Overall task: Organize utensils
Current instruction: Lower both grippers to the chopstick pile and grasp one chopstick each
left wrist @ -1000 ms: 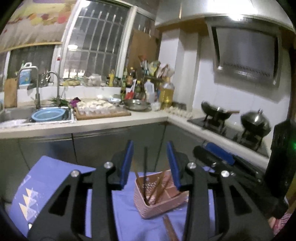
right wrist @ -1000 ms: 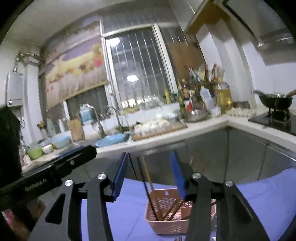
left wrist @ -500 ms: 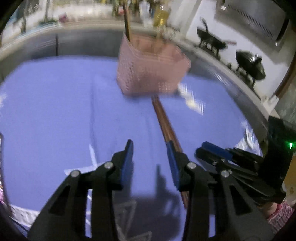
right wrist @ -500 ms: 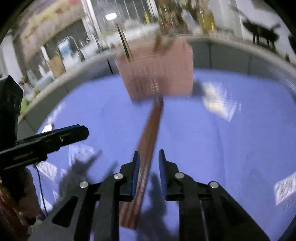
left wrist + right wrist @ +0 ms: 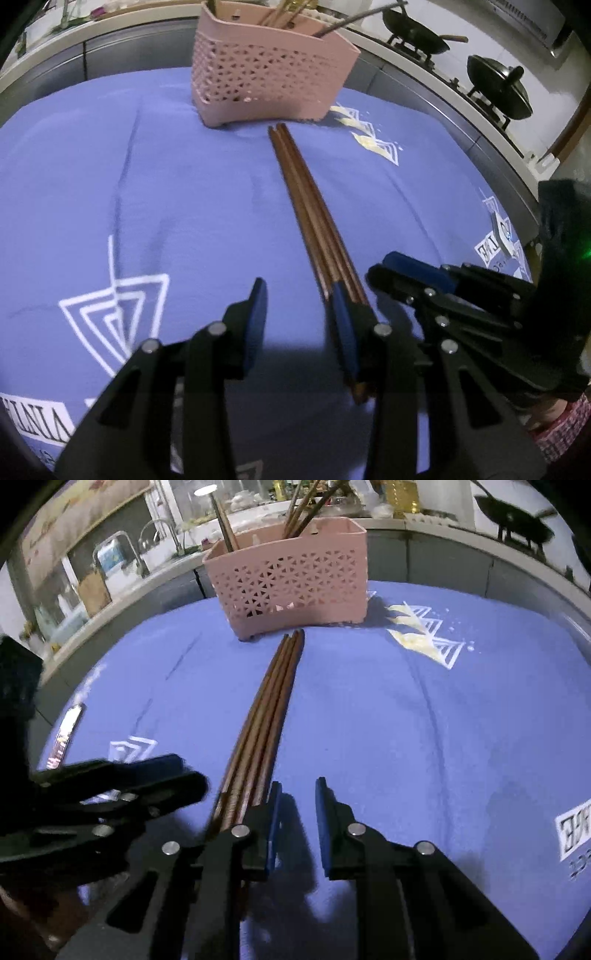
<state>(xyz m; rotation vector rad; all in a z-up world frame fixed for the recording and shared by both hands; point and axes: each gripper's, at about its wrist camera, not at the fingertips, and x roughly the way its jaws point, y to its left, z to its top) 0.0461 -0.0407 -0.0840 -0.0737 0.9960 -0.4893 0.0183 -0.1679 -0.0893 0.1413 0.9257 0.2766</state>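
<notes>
A bundle of several brown wooden chopsticks point(image 5: 314, 221) point(image 5: 266, 709) lies on the blue cloth point(image 5: 166, 206), its far end nearly touching a pink perforated basket point(image 5: 266, 77) point(image 5: 291, 587) that holds several more sticks. My left gripper point(image 5: 297, 291) is open over bare cloth, and its right finger point(image 5: 341, 332) rests against the bundle's near end. My right gripper point(image 5: 299, 784) has its jaws a narrow gap apart with nothing between them; the bundle runs just outside its left finger point(image 5: 271, 823). Each gripper shows in the other's view: right gripper point(image 5: 376, 273), left gripper point(image 5: 192, 771).
A steel kitchen counter runs behind the table. A dark wok point(image 5: 417, 35) and a lidded pot point(image 5: 498, 88) sit on the stove at the right, and a sink tap point(image 5: 129, 550) stands at the left. A small shiny flat object point(image 5: 68, 731) lies near the cloth's left edge.
Both grippers dropped from facing the kitchen and now point down at the cloth by the bundle's near end. The right jaws narrowed. The bundle, between them half a second ago, now lies outside.
</notes>
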